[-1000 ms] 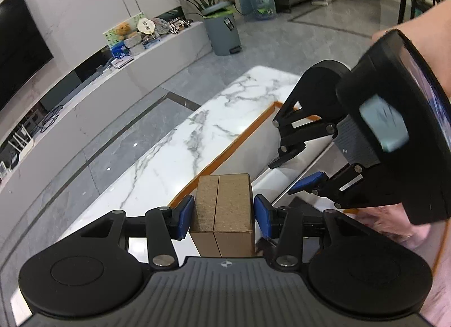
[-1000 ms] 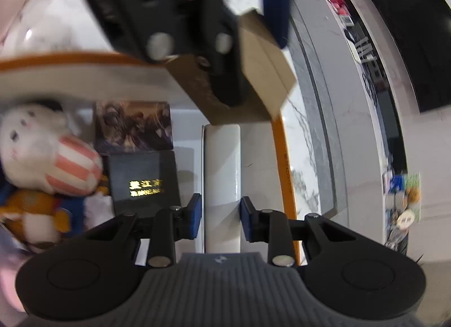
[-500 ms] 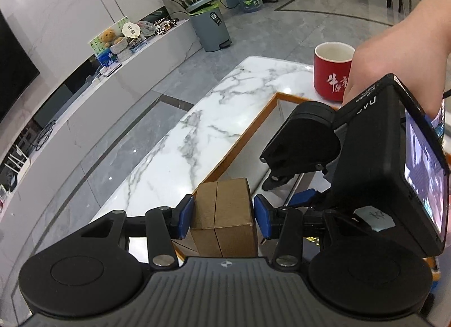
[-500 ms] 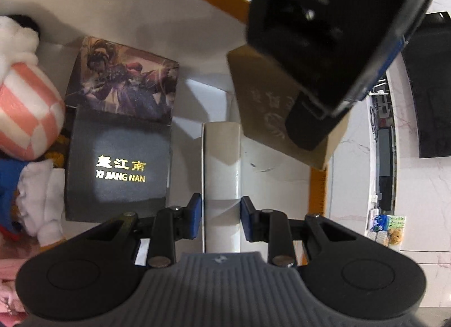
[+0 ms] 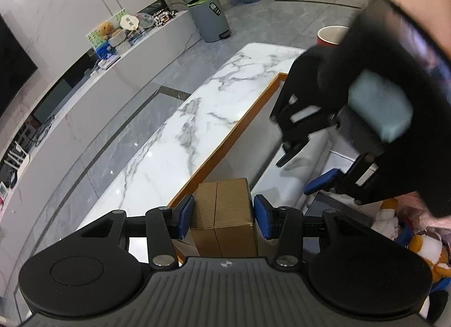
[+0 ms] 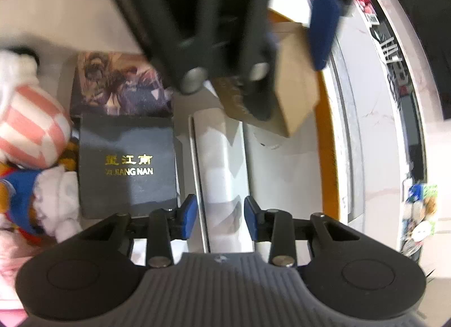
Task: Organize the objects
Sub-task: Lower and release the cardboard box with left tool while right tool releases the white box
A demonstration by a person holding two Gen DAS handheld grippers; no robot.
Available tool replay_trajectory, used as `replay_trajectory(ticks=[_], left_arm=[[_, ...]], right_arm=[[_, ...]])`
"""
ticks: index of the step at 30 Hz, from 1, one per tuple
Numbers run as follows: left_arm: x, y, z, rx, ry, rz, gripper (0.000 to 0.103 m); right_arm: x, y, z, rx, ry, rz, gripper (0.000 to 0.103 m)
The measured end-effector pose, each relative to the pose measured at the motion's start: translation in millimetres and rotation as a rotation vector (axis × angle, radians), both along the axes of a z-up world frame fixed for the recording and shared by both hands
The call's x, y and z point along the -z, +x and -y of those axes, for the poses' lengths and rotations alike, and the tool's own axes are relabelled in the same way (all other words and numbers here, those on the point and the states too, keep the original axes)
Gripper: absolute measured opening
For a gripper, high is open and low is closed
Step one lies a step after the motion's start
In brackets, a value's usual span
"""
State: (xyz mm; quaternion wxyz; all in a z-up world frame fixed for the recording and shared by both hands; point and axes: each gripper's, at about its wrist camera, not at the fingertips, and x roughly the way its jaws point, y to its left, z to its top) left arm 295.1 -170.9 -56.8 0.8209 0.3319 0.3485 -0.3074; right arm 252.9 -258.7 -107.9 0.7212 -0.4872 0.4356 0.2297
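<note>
My left gripper [image 5: 224, 219] is shut on a brown cardboard box [image 5: 225, 214] and holds it over the near corner of the orange-rimmed white tray [image 5: 248, 118]. The box also shows in the right wrist view [image 6: 296, 92], under the left gripper's blue pad. My right gripper [image 6: 220, 218] is shut on a white flat box [image 6: 220, 163] and holds it above the tray floor, next to a black box with gold letters [image 6: 126, 166]. In the left wrist view the right gripper's body [image 5: 366, 118] hangs over the tray, blurred.
In the tray lie a picture-printed box [image 6: 118, 84], a striped plush toy [image 6: 31, 132] and a blue-and-orange plush [image 6: 19, 194]. A red cup [image 5: 329, 35] stands on the marble table [image 5: 197, 118] beyond the tray. The floor lies left of the table.
The right gripper has shifted over the tray with the white box, and the left gripper with the brown box has moved across its view. Both grips are unchanged.
</note>
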Motion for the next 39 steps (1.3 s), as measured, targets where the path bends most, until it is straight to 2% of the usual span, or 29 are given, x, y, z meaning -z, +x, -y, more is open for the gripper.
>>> replay_trajectory(ticks=[4,7,9,12,18,20,24,25,28,31,39], left_arm=[[1,2,0,-0.005,0.000,-0.012,0.053],[1,1,1,-0.001,0.009,-0.012,0.053],[2,2,1,0.001,0.012,-0.017,0.053],[3,2,2,0.005,0.021,-0.025,0.053],[6,2,7,0.003,0.055,-0.024,0.053],[7,2,9,-0.007,0.066,-0.026,0.053],[9,5,15,-0.042,0.089,-0.030,0.053],[9,7,16,-0.066,0.095,-0.040,0.053],[8,14,23,-0.187,0.102,-0.086,0.053],[9,21,25,-0.286,0.096,-0.118,0.053],[10,18,26,-0.429,0.079,-0.080,0.053]], right_arm=[[-19,6,11,0.087,0.102,-0.062,0.036],[-27,10,19,0.135,0.155,-0.112,0.023],[-28,11,23,0.164,0.176,-0.138,0.021],[-24,11,27,0.184,0.177,-0.153,0.021],[-13,5,27,0.163,0.148,-0.179,0.029],[-8,3,26,0.157,0.120,-0.169,0.029],[0,9,31,0.235,0.109,-0.126,0.028],[0,10,32,0.256,0.110,-0.105,0.026],[1,14,36,0.316,0.131,-0.083,0.028],[1,11,35,0.319,0.126,-0.073,0.028],[-4,2,35,0.358,0.171,-0.083,0.026]])
